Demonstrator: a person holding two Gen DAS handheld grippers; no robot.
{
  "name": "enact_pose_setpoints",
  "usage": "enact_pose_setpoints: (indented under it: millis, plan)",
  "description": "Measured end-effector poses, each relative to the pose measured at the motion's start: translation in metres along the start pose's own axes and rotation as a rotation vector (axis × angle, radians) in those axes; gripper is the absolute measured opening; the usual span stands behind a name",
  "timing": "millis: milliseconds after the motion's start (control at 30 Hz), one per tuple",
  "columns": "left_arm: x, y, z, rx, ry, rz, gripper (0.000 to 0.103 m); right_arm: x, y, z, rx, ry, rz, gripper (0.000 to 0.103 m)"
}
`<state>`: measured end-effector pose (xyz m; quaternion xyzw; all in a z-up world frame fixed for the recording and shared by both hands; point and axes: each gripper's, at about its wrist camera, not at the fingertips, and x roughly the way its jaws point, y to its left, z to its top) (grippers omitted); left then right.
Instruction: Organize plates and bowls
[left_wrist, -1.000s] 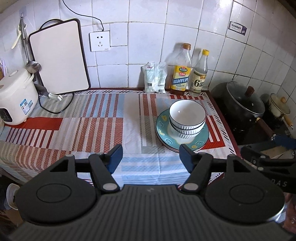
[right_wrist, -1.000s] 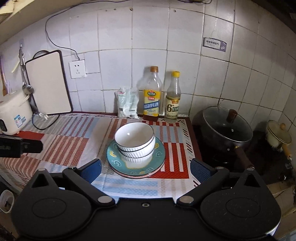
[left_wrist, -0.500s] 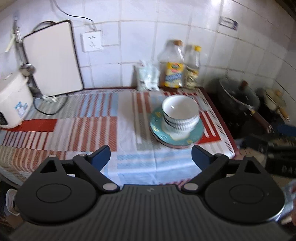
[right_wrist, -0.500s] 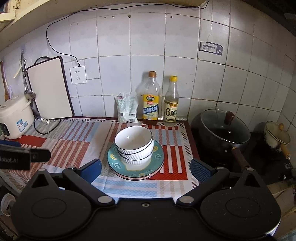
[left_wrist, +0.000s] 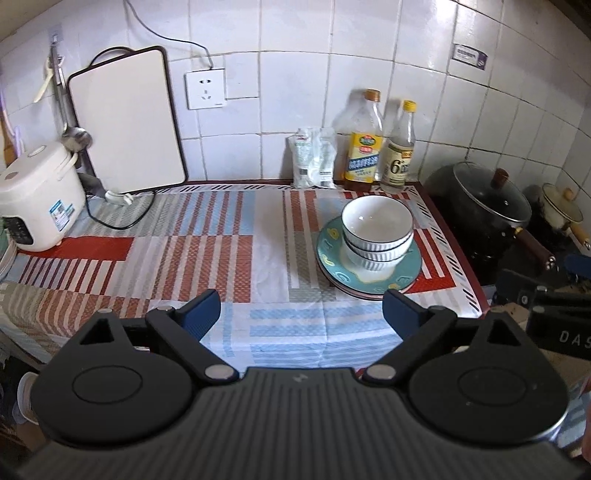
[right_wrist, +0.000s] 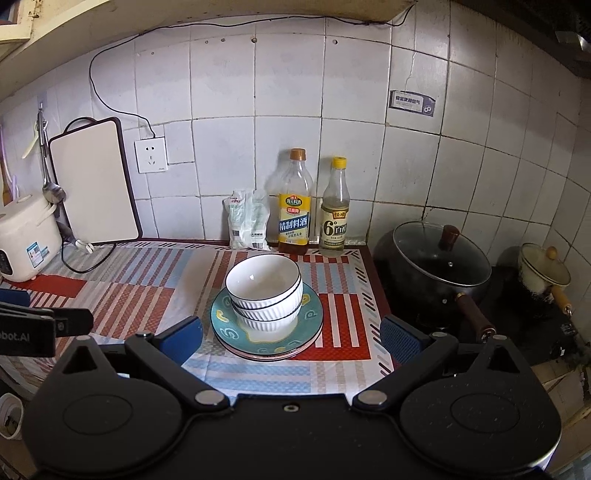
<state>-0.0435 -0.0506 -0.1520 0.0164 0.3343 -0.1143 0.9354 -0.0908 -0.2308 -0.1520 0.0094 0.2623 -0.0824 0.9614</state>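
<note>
Two white ribbed bowls (left_wrist: 376, 230) are stacked on a teal patterned plate (left_wrist: 328, 254), which lies on another plate on the striped cloth. The stack also shows in the right wrist view, with the bowls (right_wrist: 264, 291) on the teal plate (right_wrist: 314, 314). My left gripper (left_wrist: 301, 314) is open and empty, held back above the counter's front edge, to the left of the stack. My right gripper (right_wrist: 291, 339) is open and empty, just in front of the stack.
A rice cooker (left_wrist: 37, 199) and a cutting board (left_wrist: 125, 122) stand at the back left. A packet (right_wrist: 249, 219) and two bottles (right_wrist: 295, 203) stand by the wall. A lidded black pot (right_wrist: 439, 266) and a small enamel pot (right_wrist: 541, 273) sit on the stove at the right.
Both grippers have drawn back and up from the stack. The left gripper's jaws have opened wider. The bowls and plates have not moved.
</note>
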Motion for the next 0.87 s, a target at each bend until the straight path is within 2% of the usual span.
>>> enact_pose_setpoints:
  millis: [200, 600, 867]
  plan:
    - [-0.0002, 0.0018, -0.0023, 0.019, 0.005, 0.038, 0.095, -0.0007, 0.0025, -0.0009, 0.005, 0.000, -0.004, 0.103]
    - [-0.0018, 0.0040, -0.0024, 0.018, -0.006, 0.068, 0.095, 0.0036, -0.0001, -0.0001, 0.011, 0.013, -0.005, 0.103]
    - [0.0007, 0.0031, 0.0019, 0.039, 0.015, 0.065, 0.096, 0.0053, -0.0037, 0.0026, 0.023, 0.031, -0.003, 0.103]
